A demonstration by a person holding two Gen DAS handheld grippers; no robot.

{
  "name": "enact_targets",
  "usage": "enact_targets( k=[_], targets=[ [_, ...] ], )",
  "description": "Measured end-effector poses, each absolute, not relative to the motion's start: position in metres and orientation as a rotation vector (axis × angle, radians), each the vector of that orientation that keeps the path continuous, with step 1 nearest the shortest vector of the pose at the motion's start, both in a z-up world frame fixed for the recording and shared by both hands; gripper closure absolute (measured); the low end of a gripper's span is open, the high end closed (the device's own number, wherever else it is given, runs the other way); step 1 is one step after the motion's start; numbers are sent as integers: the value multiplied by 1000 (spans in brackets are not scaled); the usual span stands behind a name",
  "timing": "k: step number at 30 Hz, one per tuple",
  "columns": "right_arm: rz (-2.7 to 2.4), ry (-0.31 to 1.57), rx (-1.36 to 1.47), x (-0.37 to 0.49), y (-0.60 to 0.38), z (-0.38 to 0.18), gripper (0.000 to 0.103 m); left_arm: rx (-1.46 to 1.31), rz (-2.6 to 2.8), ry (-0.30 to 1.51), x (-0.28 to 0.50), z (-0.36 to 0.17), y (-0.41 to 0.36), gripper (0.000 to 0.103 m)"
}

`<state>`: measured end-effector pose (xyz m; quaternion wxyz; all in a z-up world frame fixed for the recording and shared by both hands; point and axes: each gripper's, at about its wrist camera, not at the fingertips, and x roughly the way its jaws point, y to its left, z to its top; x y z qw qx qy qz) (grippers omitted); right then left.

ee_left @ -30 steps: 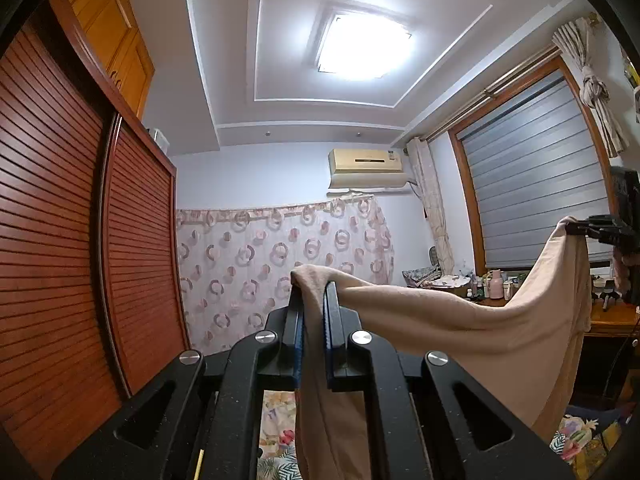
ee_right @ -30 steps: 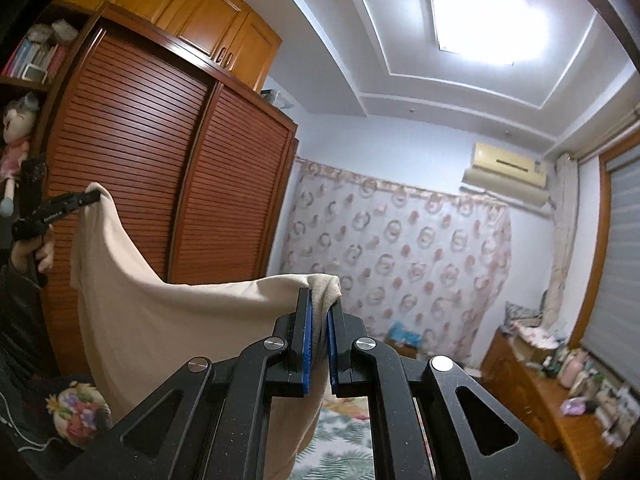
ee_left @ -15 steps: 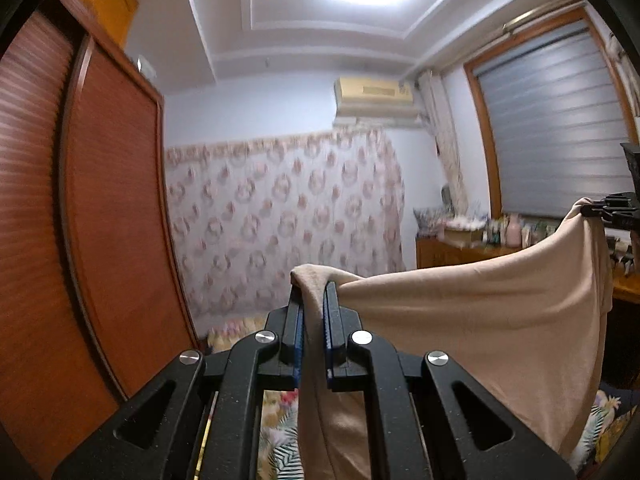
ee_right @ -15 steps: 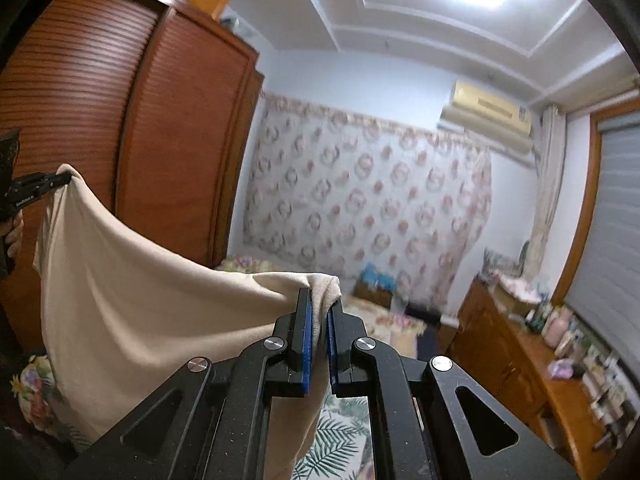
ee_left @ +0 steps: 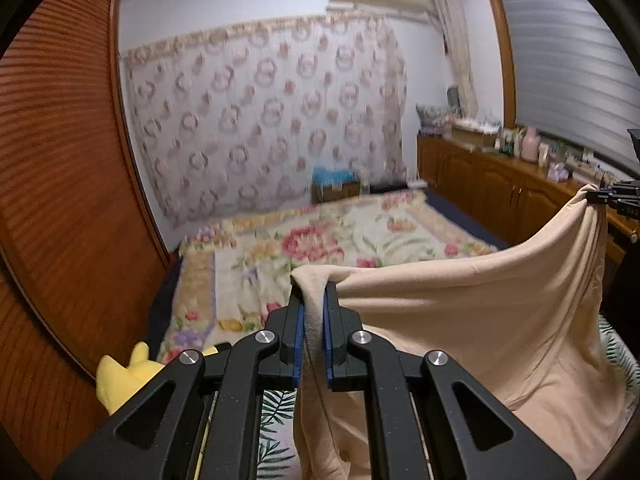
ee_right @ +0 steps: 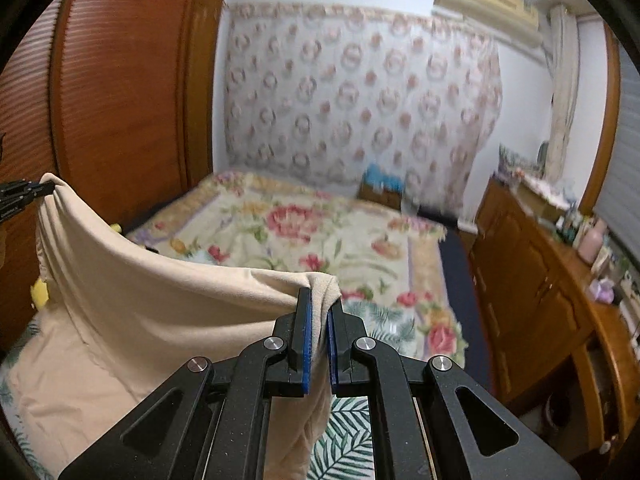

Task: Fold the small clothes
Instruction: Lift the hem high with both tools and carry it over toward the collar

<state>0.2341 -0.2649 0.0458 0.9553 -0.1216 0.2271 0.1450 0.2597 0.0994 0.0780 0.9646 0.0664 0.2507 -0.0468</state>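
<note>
Cloth (ee_left: pixel 460 320) hangs between both grippers, bed (ee_left: pixel 320 248) beyond

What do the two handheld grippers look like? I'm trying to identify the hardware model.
Left gripper and right gripper match: matte black, speckled linkage arms with triangular cut-outs, round silver pivot screws, and straight black fingers lined with blue pads. No cables or sleeves show.

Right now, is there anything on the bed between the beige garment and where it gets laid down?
Nothing visible. The beige garment hangs between both shut grippers; the floral bedspread ahead looks bare. A yellow plush toy sits off at its edge.
</note>
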Motion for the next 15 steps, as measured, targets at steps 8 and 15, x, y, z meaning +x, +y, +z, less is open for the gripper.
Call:
enact_targets(
  k=[8,15],
  targets=[
    [283,602,-237,317,-253,43,97,120,-101,651,322,25,97,94],
    [266,715,-226,350,-262,51,97,121,-100,748,362,-15,94,94]
  ],
)
